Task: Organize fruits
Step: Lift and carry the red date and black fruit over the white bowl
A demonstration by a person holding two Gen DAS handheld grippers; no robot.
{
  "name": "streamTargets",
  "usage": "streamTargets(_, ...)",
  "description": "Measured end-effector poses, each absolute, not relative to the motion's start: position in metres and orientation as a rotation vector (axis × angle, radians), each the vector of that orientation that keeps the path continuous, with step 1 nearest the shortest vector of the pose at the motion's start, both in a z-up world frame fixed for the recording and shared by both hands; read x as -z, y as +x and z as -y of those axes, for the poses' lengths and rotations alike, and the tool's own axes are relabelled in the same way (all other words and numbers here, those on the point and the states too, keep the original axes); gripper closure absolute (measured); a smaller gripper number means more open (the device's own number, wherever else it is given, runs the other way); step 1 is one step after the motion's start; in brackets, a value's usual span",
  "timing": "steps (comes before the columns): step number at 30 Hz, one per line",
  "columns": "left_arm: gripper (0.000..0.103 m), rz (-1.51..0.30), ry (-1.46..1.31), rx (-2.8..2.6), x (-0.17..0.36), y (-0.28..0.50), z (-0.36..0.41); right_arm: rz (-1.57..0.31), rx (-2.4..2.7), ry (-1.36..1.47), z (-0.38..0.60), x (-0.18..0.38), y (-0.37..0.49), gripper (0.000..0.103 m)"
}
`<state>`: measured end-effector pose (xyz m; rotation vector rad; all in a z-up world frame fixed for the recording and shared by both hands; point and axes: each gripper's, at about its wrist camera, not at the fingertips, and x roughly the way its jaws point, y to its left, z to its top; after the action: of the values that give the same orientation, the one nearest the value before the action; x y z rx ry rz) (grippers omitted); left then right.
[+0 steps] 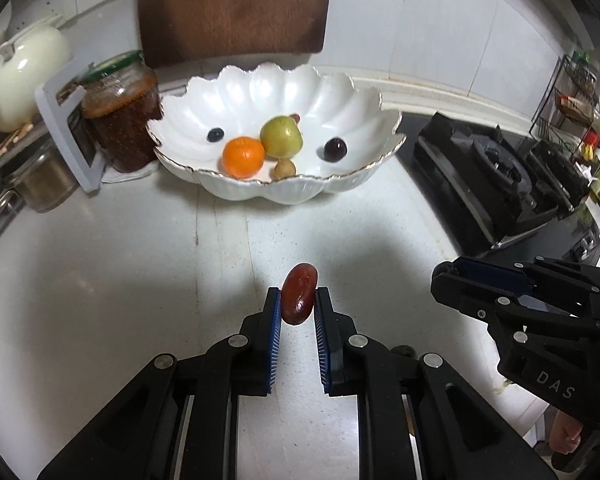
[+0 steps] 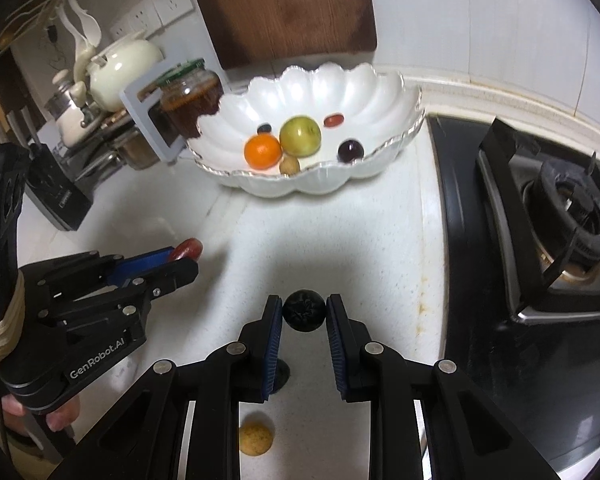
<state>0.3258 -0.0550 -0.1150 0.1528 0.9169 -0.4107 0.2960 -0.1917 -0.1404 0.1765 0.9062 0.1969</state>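
A white scalloped bowl (image 1: 236, 92) stands at the back of the counter and also shows in the right wrist view (image 2: 340, 84). It holds an orange (image 1: 243, 157), a green apple (image 1: 281, 137), a dark grape (image 1: 335, 149), a blueberry (image 1: 215, 134), a small brown fruit (image 1: 283, 169) and a red date (image 2: 333, 120). My left gripper (image 1: 298, 300) is shut on a red date (image 1: 299, 298) above the counter. My right gripper (image 2: 304, 311) is shut on a dark blueberry (image 2: 303, 311). A small yellow fruit (image 2: 255, 438) lies on the counter below the right gripper.
A jar of red preserve (image 1: 120, 116) and a white teapot (image 1: 24, 76) stand left of the bowl. A brown cutting board (image 1: 232, 4) leans on the wall behind. A black gas stove (image 2: 540, 216) is on the right.
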Motion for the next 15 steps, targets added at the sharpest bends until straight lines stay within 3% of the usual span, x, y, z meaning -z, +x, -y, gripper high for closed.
streamTargets(15, 0.086, -0.780, 0.120, 0.354, 0.067, 0.305, 0.056, -0.754, -0.215, 0.155, 0.200, 0.098, 0.287, 0.079)
